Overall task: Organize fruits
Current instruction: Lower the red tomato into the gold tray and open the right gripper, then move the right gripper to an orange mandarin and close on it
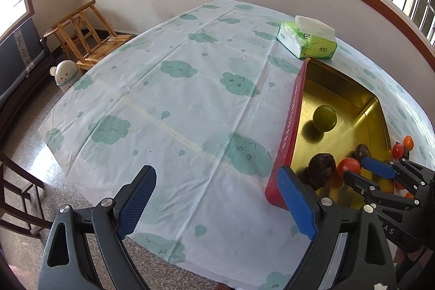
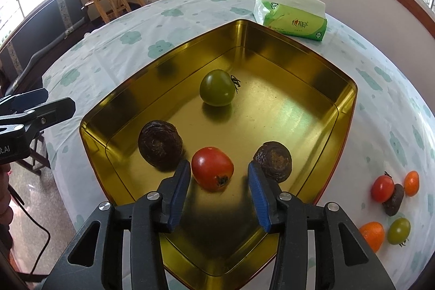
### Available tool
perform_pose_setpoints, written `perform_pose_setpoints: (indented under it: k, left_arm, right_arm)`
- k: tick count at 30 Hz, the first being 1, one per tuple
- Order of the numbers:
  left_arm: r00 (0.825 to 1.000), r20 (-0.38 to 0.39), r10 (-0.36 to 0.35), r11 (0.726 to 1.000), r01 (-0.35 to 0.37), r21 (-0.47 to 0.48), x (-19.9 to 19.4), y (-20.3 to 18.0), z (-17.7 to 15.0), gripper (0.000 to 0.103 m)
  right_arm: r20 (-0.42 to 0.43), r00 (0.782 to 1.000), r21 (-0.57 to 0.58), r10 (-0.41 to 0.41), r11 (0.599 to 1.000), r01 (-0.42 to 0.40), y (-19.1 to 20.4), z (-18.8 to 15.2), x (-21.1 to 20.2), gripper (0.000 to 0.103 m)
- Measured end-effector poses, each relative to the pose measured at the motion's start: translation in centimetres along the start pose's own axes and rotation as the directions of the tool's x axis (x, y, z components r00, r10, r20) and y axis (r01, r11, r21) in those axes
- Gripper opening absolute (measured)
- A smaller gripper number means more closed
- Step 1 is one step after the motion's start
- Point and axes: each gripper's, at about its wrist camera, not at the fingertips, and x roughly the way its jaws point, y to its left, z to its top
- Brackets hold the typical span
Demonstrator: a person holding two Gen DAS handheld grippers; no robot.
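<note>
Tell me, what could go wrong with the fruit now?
The red tomato lies in the gold tin, between the right gripper's open jaws. It is round, so it may roll toward the dark fruit beside it. The other dark fruit sits right by one blue pad, so pulling back carelessly could knock it. The loose fruits on the tablecloth, such as the orange one, could roll if bumped.

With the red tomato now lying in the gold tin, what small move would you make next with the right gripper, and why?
Probably lift the right gripper clear: its open jaws no longer press the red tomato, which rests in the gold tin, and loose fruit waits on the tablecloth.
</note>
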Motion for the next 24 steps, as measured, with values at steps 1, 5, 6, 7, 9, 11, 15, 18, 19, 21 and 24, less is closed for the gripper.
perform_pose_setpoints:
  k: [1,5,6,7,9,11,15,18,19,21,24]
  left_arm:
    - [1.0,0.003,-0.002,1.0,0.002,0.001,-0.1,-0.1,0.0,0.089]
    - [1.0,0.014,-0.014,1.0,0.014,0.006,-0.7,-0.7,0.1,0.089]
    - [1.0,0.016,-0.018,1.0,0.018,0.009,-0.8,-1.0,0.1,0.089]
    - [1.0,0.019,-0.024,1.0,0.024,0.013,-0.9,-1.3,0.2,0.089]
    - [0.999,0.023,-0.038,0.999,0.037,0.027,-1.2,-2.0,0.2,0.089]
    - [0.998,0.027,-0.055,0.998,0.053,0.044,-1.4,-2.9,0.2,0.089]
    - [0.995,0.029,-0.091,0.992,0.088,0.089,-1.9,-5.1,0.0,0.089]
    - [0.993,0.026,-0.119,0.985,0.114,0.126,-2.2,-6.9,-0.2,0.089]
    - [0.991,0.025,-0.128,0.982,0.124,0.14,-2.3,-7.5,-0.3,0.089]
    - [0.989,0.021,-0.146,0.976,0.14,0.168,-2.5,-8.8,-0.6,0.089]
    - [0.985,0.012,-0.173,0.964,0.167,0.207,-2.7,-10.7,-1.1,0.089]
  right_arm:
    - [0.008,1.0,0.004,0.002,1.0,-0.002,-0.1,0.0,-0.3,0.045]
    - [0.042,0.999,0.016,0.002,1.0,-0.003,-0.5,-0.3,-1.9,0.045]
    - [0.05,0.999,0.021,0.001,1.0,-0.002,-0.7,-0.4,-2.4,0.045]
    - [0.06,0.998,0.029,-0.002,1.0,0.001,-1.0,-0.7,-3.0,0.045]
    - [0.077,0.997,0.044,-0.01,0.999,0.007,-1.5,-1.3,-4.0,0.045]
    - [0.09,0.996,0.063,-0.025,0.998,0.019,-2.3,-2.1,-5.2,0.045]
    - [0.102,0.993,0.108,-0.064,0.993,0.053,-4.5,-4.4,-7.3,0.045]
    - [0.097,0.99,0.155,-0.101,0.984,0.085,-6.5,-6.4,-8.5,0.045]
    - [0.094,0.989,0.172,-0.113,0.98,0.095,-7.1,-7.0,-8.8,0.045]
    - [0.082,0.987,0.207,-0.138,0.971,0.119,-8.5,-8.5,-9.4,0.045]
    - [0.061,0.985,0.259,-0.163,0.955,0.142,-10.4,-10.4,-9.9,0.045]
